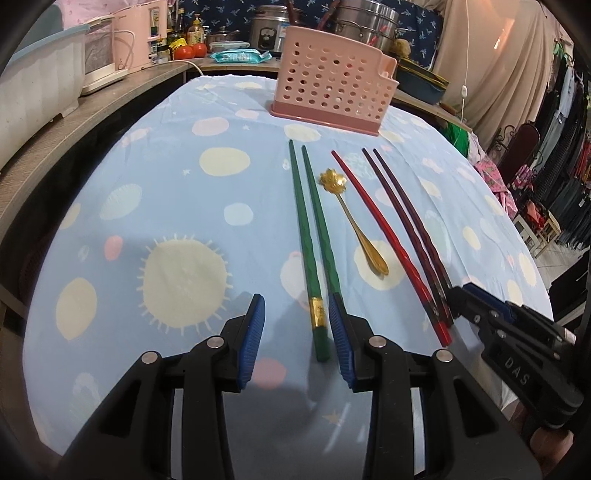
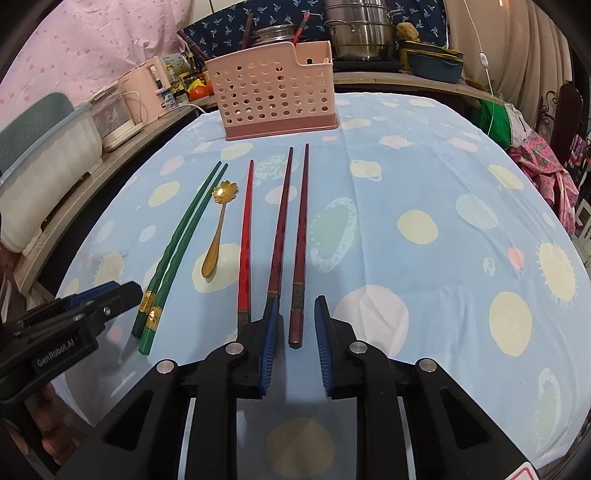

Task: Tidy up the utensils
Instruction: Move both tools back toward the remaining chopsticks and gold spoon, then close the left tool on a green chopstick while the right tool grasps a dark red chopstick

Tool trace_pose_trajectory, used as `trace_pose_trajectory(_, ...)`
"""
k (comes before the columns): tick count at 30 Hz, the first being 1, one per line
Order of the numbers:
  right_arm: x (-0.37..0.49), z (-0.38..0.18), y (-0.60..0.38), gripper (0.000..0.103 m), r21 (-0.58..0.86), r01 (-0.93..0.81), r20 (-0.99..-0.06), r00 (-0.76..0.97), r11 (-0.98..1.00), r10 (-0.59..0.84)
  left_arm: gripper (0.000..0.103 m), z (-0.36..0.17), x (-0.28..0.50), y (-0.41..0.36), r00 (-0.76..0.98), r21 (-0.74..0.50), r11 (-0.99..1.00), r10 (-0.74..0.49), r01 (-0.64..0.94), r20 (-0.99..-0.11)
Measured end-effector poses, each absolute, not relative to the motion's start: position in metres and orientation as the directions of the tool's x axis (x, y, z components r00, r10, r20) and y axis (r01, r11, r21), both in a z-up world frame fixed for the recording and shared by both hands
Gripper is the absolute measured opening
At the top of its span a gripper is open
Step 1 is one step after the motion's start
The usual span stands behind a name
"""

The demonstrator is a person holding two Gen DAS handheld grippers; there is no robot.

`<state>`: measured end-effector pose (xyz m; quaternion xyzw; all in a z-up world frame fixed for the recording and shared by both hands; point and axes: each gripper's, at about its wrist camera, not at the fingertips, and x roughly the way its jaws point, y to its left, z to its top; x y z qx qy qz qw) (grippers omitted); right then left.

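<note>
Your left gripper (image 1: 297,328) stands released around the butt of one green chopstick (image 1: 308,236), its pads clear of it, with the gold spoon (image 1: 354,225) just to the right. Your right gripper (image 2: 293,332) brackets a dark maroon chopstick (image 2: 300,236), pads apart from it. The pink holder (image 2: 275,92) stands beyond.

A lived-in home kitchen and dining corner is shown. A table (image 1: 177,192) is covered with a blue dotted cloth, and a rice cooker (image 1: 267,31), steel pots (image 2: 358,31), a pink kettle (image 2: 138,98) and tomatoes (image 1: 190,51) are crowded on the counter behind. Hanging clothes (image 1: 570,155) are seen at one side.
</note>
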<state>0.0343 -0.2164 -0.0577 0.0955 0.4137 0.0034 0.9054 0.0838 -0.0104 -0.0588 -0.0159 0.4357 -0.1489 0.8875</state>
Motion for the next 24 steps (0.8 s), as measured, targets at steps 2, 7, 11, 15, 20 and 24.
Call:
trace_pose_trajectory(2, 0.0354, -0.0594, -0.2182, 0.019, 0.175, 0.079, -0.753, 0.653, 0.981, 0.082, 0.034, -0.0613, 0.0837, -0.0122, 0.569, -0.158, 0.954, -0.280, 0.254, -0.773)
trace_pose_trajectory(7, 0.0356, -0.0633, -0.2197, 0.017, 0.178, 0.084, -0.758, 0.647, 0.980, 0.082, 0.034, -0.0640, 0.0825, -0.0144, 0.567, -0.152, 0.955, -0.274, 0.254, -0.777)
trace_pose_trajectory(11, 0.0354, -0.0636, -0.2200, 0.017, 0.178, 0.084, -0.758, 0.648, 0.980, 0.082, 0.033, -0.0652, 0.0821, -0.0148, 0.570, -0.145, 0.956, -0.269, 0.254, -0.776)
trace_pose_trajectory(15, 0.0349, -0.0643, -0.2194, 0.017, 0.171, 0.082, -0.756, 0.650, 0.982, 0.077, 0.032, -0.0663, 0.0808, -0.0166, 0.582, -0.124, 0.958, -0.257, 0.259, -0.772)
trace_pose_trajectory(20, 0.0334, -0.0660, -0.2174, 0.017, 0.164, 0.078, -0.750, 0.657, 0.983, 0.073, 0.018, -0.0684, 0.0804, -0.0162, 0.587, -0.118, 0.958, -0.256, 0.263, -0.768)
trace_pose_trajectory(24, 0.0329, -0.0667, -0.2163, 0.017, 0.156, 0.075, -0.746, 0.662, 0.985, 0.068, 0.010, -0.0688, 0.0789, -0.0151, 0.586, -0.126, 0.955, -0.267, 0.270, -0.766)
